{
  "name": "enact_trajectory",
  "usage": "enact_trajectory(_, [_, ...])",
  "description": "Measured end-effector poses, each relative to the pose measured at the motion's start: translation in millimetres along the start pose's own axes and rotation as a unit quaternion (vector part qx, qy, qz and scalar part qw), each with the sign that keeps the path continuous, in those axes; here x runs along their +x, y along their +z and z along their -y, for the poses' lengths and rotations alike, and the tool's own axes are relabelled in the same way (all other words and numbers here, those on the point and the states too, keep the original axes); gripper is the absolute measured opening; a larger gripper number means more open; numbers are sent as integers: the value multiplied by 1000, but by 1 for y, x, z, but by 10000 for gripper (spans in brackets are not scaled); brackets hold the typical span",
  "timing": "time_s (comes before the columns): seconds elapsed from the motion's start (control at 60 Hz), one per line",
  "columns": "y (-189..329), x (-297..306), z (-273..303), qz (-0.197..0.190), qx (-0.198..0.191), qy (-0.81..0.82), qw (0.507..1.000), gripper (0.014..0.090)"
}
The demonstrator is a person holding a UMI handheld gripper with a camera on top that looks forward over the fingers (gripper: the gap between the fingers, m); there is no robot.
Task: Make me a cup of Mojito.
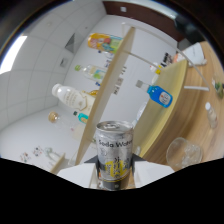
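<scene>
Soda-water can (pixel 114 155) clamped between tongs (pixel 114 167) — glass (pixel 184 151) (clear) beside

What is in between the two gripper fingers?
A soda water can stands between the fingers, held tilted above the counter, seen in the gripper view.

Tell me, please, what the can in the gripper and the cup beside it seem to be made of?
The soda water can, clamped between the gripper fingers, looks like thin metal, probably aluminium: silvery sheen, rolled rim, printed label. The cup seems clear glass or plastic: you see through it; which one is unclear.
</scene>
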Motion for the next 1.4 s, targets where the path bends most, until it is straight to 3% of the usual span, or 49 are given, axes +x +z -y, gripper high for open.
enact_trajectory(0.15, [7,0,-16,-28,0,-282,959,499])
enact_trajectory(0.317, [27,46,-60,-68,-36,-433,898,497])
enact_trajectory(0.517, [43,110,-100,-106,-81,-476,870,498])
enact_trajectory(0.75, [50,144,-125,-115,-113,-499,851,500])
enact_trajectory(1.083, [39,146,-134,-114,-102,-517,842,530])
enact_trajectory(1.25, [32,148,-137,-120,-115,-540,825,542])
enact_trajectory(1.4, [24,136,-136,-130,-132,-533,825,708])
